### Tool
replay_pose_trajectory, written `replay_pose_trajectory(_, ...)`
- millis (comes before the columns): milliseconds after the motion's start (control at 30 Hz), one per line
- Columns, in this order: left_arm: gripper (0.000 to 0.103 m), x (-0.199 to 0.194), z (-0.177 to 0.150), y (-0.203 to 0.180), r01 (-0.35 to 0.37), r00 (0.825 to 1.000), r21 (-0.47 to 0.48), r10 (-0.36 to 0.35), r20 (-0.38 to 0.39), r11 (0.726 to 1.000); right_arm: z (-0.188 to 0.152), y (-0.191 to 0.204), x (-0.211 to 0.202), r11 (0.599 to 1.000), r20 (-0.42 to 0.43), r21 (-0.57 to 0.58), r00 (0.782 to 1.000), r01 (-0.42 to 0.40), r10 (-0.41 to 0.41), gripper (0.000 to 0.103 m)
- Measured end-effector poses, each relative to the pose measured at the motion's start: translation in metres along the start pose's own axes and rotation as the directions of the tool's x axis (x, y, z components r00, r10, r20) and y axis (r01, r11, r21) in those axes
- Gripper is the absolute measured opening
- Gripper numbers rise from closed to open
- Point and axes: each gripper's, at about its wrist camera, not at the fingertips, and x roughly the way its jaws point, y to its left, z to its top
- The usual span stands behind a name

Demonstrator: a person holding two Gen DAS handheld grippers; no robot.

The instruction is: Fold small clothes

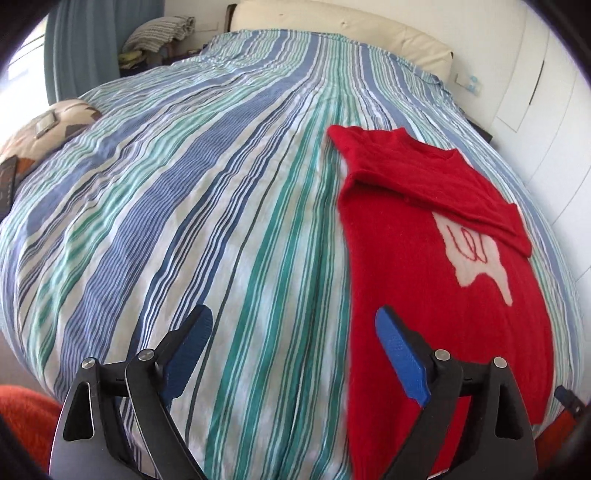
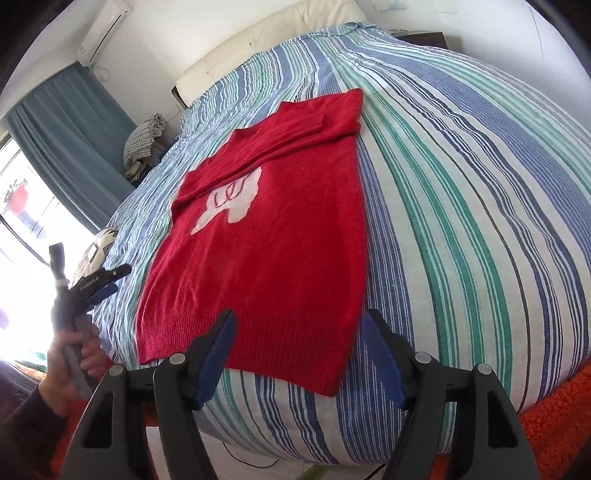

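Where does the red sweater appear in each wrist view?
Left wrist: red sweater fills the right side, beside the right-hand tong.
Right wrist: red sweater lies centre-left, hem just above the tongs.
Shared landmark: the cream headboard beyond the striped bedcover.

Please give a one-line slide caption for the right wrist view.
Open right claw above hem of red sweater on striped bed.

No readable text, only red loops stitched on the sweater (image 2: 266,236).
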Motion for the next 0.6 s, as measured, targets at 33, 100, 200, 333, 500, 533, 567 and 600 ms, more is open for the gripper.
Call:
replay_pose_trajectory(33,0.091,0.002,-0.008,0.004,-0.006,1.0,-0.014,0.005,-0.016,1.0,0.0,0.0,0.0,1.0,0.001,0.0,1.0,0.004,-0.004,0.07)
replay_pose_trajectory(100,0.091,0.009,-0.014,0.013,-0.01,0.998,-0.047,0.007,-0.061,0.999,-0.001,0.0,-0.001,1.0,0.004,-0.003,1.0,0.012,-0.012,0.07)
replay_pose_trajectory(200,0.091,0.007,-0.009,0.018,-0.009,0.999,-0.063,0.007,-0.038,0.998,-0.001,-0.001,-0.001,1.0,0.006,-0.001,1.0,0.019,-0.019,0.07)
replay_pose_trajectory(333,0.091,0.012,-0.009,0.024,-0.028,0.999,-0.079,0.024,-0.043,0.996,-0.002,-0.002,-0.002,1.0,0.012,0.005,1.0,0.026,-0.026,0.07)
replay_pose_trajectory(500,0.092,0.016,-0.013,0.023,-0.038,0.998,-0.075,0.034,-0.049,0.996,-0.002,-0.007,-0.004,0.999,0.016,0.02,0.999,0.029,-0.029,0.07)
replay_pose_trajectory(533,0.092,0.018,-0.014,0.022,-0.043,0.998,-0.067,0.039,-0.054,0.997,-0.002,-0.008,-0.004,0.999,0.016,0.024,0.999,0.028,-0.029,0.07)
replay_pose_trajectory(567,0.092,0.02,-0.014,0.021,-0.048,0.997,-0.06,0.044,-0.061,0.997,-0.002,-0.008,-0.004,0.999,0.017,0.028,0.999,0.027,-0.028,0.07)
replay_pose_trajectory(600,0.092,0.021,-0.015,0.021,-0.053,0.997,-0.055,0.049,-0.067,0.997,-0.002,-0.008,-0.004,0.999,0.018,0.031,0.999,0.027,-0.027,0.07)
